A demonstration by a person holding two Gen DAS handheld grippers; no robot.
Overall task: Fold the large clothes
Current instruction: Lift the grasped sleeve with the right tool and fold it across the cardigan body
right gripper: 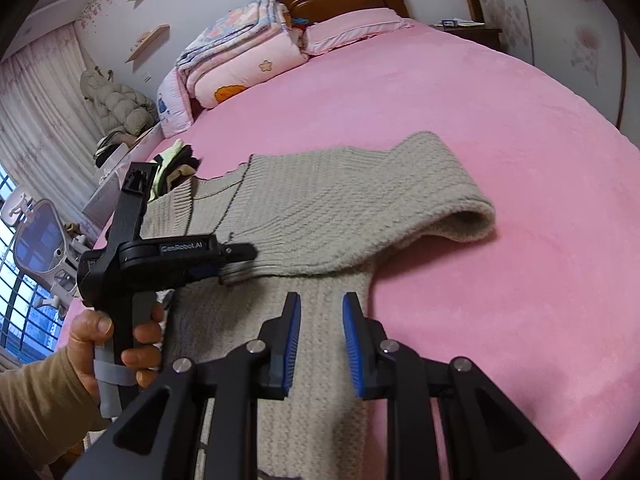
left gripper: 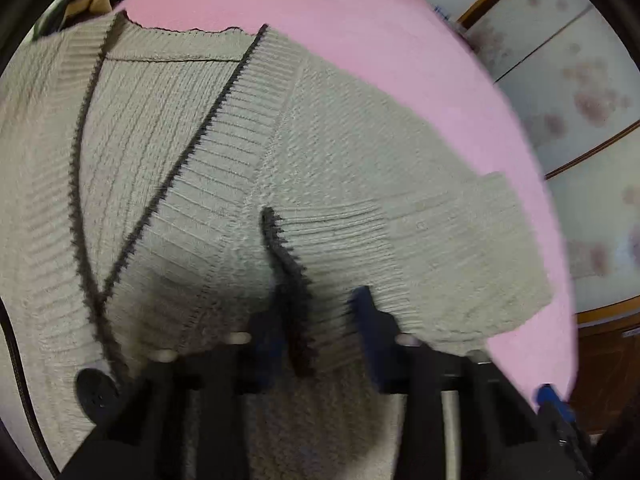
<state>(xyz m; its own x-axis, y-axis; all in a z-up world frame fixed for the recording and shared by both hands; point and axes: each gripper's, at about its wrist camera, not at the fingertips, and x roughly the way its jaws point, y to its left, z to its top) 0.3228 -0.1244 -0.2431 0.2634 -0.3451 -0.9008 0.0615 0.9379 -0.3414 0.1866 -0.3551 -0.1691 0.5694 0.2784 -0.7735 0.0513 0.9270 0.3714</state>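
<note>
A beige knit cardigan (left gripper: 340,168) with dark trim lies on the pink bed (left gripper: 360,20). In the left wrist view my left gripper (left gripper: 316,324) is shut on a fold of the knit, the dark-trimmed edge (left gripper: 288,264) running between its blue pads. The right wrist view shows the cardigan (right gripper: 340,208) with one sleeve folded across, and a hand (right gripper: 92,340) holding the left gripper (right gripper: 230,266) down on its ribbed edge. My right gripper (right gripper: 322,320) hovers over the lower knit strip, jaws a little apart with nothing between them.
Folded quilts (right gripper: 240,56) and a pillow (right gripper: 352,28) lie at the headboard. A small pile of clothes (right gripper: 176,164) sits at the bed's far left edge. A puffer jacket (right gripper: 120,108) and a chair (right gripper: 44,240) stand beyond. Wardrobe doors (left gripper: 580,80) line the right.
</note>
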